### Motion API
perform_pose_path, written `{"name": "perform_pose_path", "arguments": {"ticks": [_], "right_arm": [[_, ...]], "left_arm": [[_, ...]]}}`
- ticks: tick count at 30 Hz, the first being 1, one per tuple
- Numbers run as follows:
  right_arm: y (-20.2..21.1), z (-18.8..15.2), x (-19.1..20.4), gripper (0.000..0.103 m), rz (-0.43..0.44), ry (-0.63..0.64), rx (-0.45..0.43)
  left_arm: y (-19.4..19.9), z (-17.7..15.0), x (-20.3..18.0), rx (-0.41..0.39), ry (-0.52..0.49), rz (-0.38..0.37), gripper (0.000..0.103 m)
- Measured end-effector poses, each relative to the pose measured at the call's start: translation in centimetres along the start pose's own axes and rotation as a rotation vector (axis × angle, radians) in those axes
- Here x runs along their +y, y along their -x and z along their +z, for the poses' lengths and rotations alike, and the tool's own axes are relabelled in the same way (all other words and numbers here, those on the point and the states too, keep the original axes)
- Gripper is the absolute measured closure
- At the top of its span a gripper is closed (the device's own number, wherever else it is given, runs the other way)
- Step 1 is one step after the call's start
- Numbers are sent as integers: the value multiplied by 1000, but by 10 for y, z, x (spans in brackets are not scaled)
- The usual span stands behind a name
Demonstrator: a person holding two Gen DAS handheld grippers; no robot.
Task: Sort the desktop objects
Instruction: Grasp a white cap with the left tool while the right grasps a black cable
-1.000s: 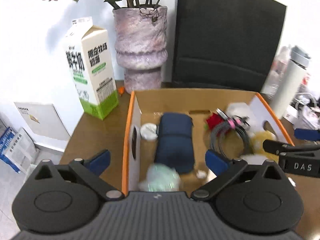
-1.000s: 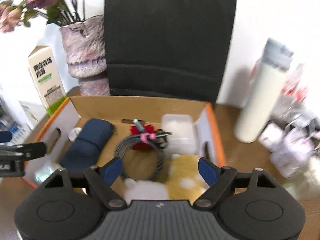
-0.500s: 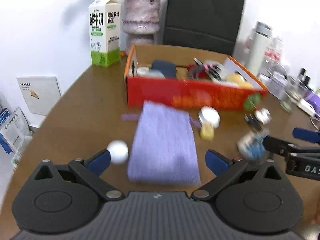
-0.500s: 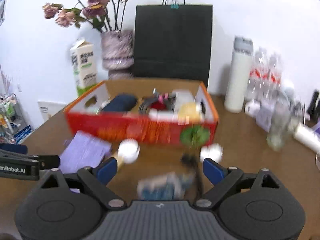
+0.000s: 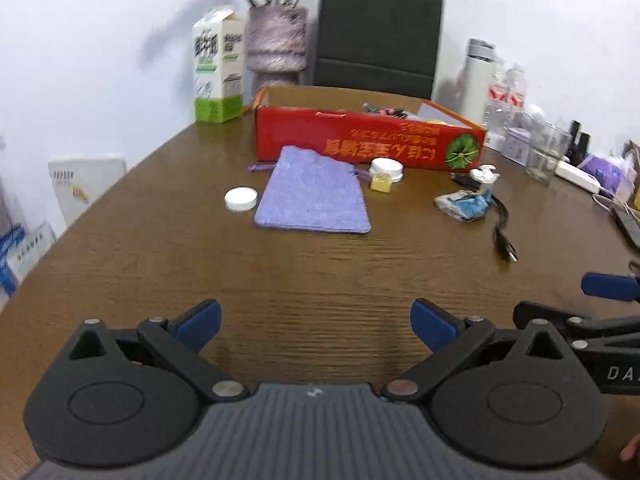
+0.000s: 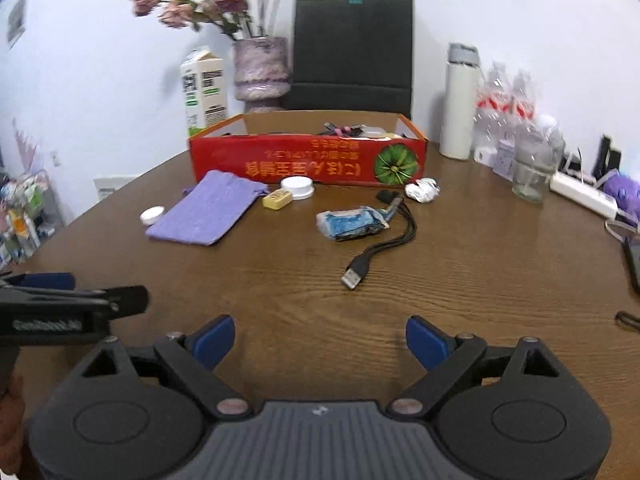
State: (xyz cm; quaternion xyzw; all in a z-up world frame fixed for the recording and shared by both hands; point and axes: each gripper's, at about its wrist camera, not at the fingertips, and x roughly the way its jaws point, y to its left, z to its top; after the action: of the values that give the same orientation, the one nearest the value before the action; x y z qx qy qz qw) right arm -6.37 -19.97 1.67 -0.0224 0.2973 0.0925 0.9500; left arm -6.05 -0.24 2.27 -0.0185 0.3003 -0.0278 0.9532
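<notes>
**Both tools spread wide and empty over the near tabletop, loose objects lying ahead of them**

The left tool (image 5: 315, 320) is released, its blue pads far apart with only bare wood of the tabletop (image 5: 320, 272) between them. The right tool (image 6: 320, 338) is likewise released and empty; its jaws have just been opening a little further, with nothing between them. The two hang side by side, each showing at the edge of the other's view.

Ahead of the right tool, nearest of the loose things, lies a black USB cable (image 6: 374, 248), its plug end pointing back toward the tool. Just beyond it, touching the cable's far end, sits a crumpled blue packet (image 6: 350, 222), and past that, slightly to the right, a crumpled white wrapper (image 6: 422, 191).

Ahead of the left tool lies a flat purple pouch (image 5: 312, 194), with a small white round lid (image 5: 240, 199) just beside its left edge. At the pouch's far right corner are a small yellow block (image 5: 381, 182) and, touching it from behind, a white jar (image 5: 386, 168).

Beyond all of these stands the red cardboard box (image 5: 360, 144), open-topped, with some items showing above its rim. Behind it, against the wall, are a milk carton (image 5: 218, 72), a vase (image 5: 276, 46) of flowers and a black paper bag (image 5: 380, 36); a white bottle (image 6: 460, 100) stands to the right.
</notes>
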Motion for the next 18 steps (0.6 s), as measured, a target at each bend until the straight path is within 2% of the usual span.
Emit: {"name": "perform_pose_path", "arguments": {"ticks": [2, 9, 13, 15, 18], "right_arm": [[2, -3, 1, 10, -2, 6, -6], [-5, -4, -7, 10, 0, -29, 22], [-9, -2, -11, 10, 11, -40, 30], [-12, 4, -14, 10, 10, -38, 32], [-16, 18, -23, 10, 7, -40, 7]], "left_arm": [[2, 0, 0, -30, -9, -16, 0], [-9, 1, 8, 51, 37, -29, 0], [-8, 1, 14, 42, 72, -45, 0], [-7, 6, 14, 22, 43, -32, 0], [-8, 21, 13, -52, -45, 30, 0]]}}
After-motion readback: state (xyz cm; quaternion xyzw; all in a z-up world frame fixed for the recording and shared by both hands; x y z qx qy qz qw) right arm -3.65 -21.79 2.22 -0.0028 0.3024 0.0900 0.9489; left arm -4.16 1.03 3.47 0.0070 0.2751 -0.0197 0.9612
